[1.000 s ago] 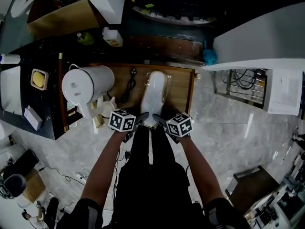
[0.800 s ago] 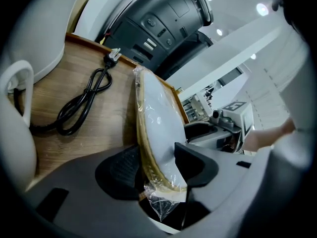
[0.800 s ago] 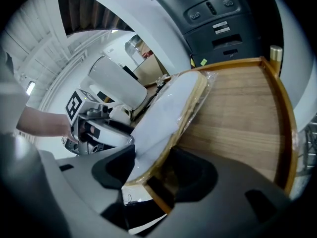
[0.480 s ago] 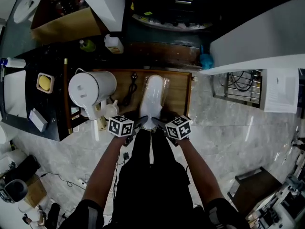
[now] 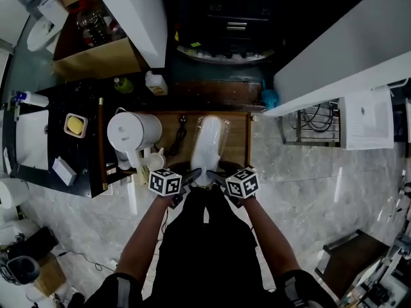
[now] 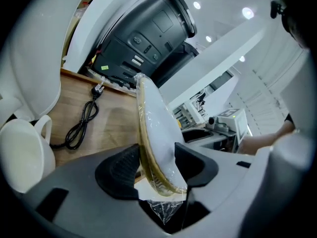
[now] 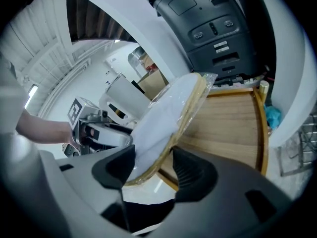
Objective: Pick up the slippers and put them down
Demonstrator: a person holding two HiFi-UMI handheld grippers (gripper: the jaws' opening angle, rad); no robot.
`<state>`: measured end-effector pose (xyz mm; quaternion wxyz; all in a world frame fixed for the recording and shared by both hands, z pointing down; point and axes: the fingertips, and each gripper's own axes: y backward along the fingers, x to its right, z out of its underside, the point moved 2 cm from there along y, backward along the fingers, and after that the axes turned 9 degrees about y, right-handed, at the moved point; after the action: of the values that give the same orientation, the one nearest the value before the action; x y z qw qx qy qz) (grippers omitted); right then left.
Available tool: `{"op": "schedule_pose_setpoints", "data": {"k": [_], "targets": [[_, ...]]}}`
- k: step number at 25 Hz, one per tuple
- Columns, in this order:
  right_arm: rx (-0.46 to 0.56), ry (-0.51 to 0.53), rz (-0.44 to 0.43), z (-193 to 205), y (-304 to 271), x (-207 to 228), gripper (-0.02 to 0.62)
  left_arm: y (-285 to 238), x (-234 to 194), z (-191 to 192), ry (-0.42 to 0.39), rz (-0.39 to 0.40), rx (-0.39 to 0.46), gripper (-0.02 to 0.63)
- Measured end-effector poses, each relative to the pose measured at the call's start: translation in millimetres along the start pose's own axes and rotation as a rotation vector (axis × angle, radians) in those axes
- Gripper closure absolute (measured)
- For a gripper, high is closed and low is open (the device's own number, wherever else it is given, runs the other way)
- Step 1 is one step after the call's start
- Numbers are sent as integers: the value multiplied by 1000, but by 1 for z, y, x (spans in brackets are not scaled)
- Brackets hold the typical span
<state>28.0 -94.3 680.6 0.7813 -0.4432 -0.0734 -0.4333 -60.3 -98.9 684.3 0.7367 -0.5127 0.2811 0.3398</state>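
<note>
A pair of white slippers (image 5: 208,145) wrapped in clear plastic hangs above the wooden table (image 5: 239,140), long axis pointing away from me. Both grippers hold its near end. My left gripper (image 5: 186,179) is shut on the slippers (image 6: 154,138) from the left side. From the right, my right gripper (image 5: 218,178) is shut on the same slippers (image 7: 166,123). In the gripper views the tan sole edge and the plastic bag show between the dark pads. The far end of the pack is lifted off the wood.
A white kettle (image 5: 133,131) and a white cup (image 5: 155,161) stand at the table's left, with a black cable (image 5: 178,134) beside the slippers. A large black appliance (image 6: 148,38) sits beyond the table. White counters flank both sides; marble floor lies below.
The slippers stay held by both grippers. The whole view has pulled back and up, so table and slippers look smaller and sit lower in the head view.
</note>
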Motion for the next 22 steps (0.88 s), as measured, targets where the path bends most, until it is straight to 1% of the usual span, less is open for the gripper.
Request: {"op": "schedule_pose_setpoints", "data": {"k": [3,12,19,22], "targets": [[27,-13,6,-5,9,-10,351,9,10,-1,-2,16,13,380],[60,17,35,-5,29,-40,351,31,32,9,-43,37,15,380],[125,11,41,-15,48,-64,350,53,54,11,-65,64,68,380],[153,29,51,-20,56,-74,351,62,62,10,-83,80,85,380]]}}
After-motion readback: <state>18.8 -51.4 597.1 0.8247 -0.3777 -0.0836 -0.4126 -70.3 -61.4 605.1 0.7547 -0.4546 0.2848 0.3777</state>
